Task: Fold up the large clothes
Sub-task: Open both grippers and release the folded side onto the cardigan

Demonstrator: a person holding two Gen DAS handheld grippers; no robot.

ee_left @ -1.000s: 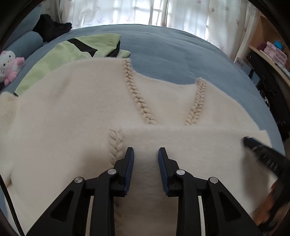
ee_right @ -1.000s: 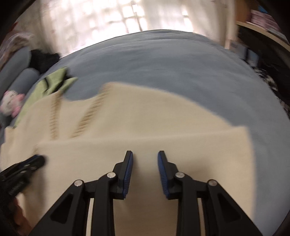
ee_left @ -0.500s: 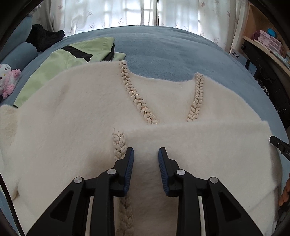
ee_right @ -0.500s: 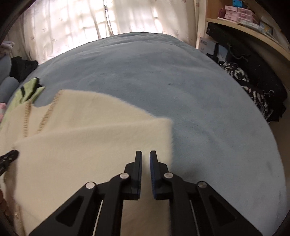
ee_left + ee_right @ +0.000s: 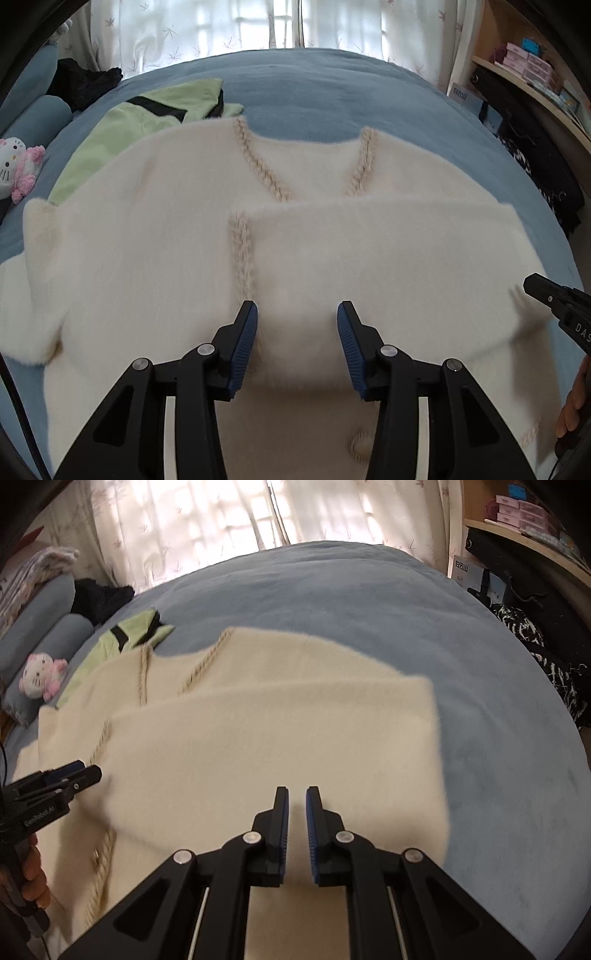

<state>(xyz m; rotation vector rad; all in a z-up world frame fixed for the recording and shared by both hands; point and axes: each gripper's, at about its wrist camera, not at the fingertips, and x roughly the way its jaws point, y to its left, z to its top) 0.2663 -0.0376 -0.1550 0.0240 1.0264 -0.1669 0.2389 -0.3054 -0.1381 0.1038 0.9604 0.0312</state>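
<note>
Over the fluffy cream cardigan with braided trim [image 5: 155, 254] on the blue bed [image 5: 369, 602], the left gripper [image 5: 297, 328] is spread wide and holds nothing, the right gripper [image 5: 296, 812] nearly closed, empty

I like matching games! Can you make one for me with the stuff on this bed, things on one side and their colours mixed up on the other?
Things:
1. fluffy sweater
2. bed cover
3. toy cat
4. folded top behind the sweater

Colours:
A. light green with a black stripe
B. cream with braided trim
C. white and pink
D. blue

Pairs: 1-B, 2-D, 3-C, 4-A
</note>
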